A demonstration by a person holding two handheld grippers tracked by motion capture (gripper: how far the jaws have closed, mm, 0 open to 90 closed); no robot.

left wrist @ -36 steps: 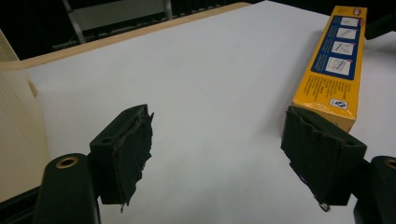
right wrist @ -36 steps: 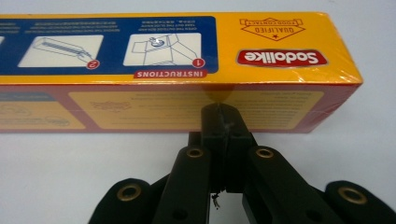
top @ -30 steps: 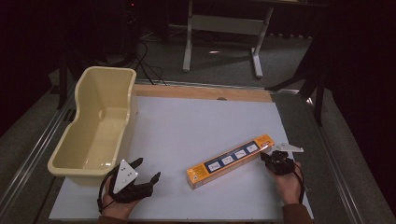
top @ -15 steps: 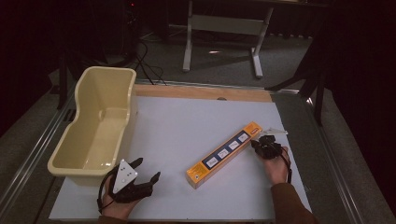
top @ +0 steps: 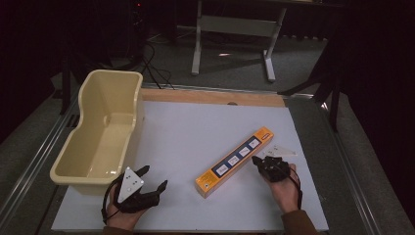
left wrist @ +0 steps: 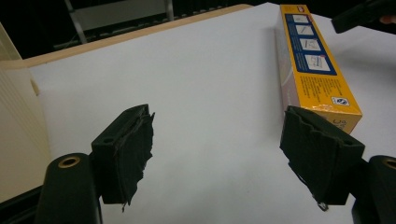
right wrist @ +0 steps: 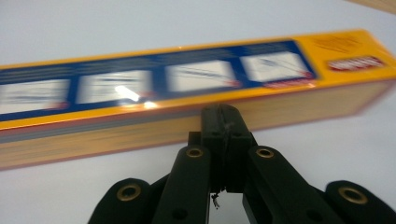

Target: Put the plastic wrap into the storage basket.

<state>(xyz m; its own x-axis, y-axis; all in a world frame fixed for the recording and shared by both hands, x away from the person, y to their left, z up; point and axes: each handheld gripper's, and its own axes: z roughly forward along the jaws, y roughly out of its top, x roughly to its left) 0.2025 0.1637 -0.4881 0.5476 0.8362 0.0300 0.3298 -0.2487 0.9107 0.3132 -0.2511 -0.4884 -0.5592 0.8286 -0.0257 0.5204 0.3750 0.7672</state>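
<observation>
- The long yellow-orange cardboard box with a blue picture strip [top: 235,161] lies flat on the white table sheet [top: 195,132], right of the middle
- Its long axis runs on a diagonal in the high view: the near end points toward the person's side and to the left, the far end points away and to the right (the far end carries a small red label)
- The blue strip with its four white panels faces up
- The right gripper [top: 258,160] sits at the box's right long side, about two thirds of the way toward the far end; its jaws are pressed together with nothing between them
- In the right gripper view the joined tips [right wrist: 223,122] stand right at the box's side wall [right wrist: 140,135]; whether they touch it I cannot tell
- The left gripper [top: 154,178] rests low on the sheet near the front edge, jaws spread wide and empty
- In the left gripper view the box's near end [left wrist: 343,122] lies just behind the right-hand jaw
- The pale cream plastic tub [top: 80,147] stands at the sheet's left edge, well apart from the box, its long axis running away from the person
</observation>
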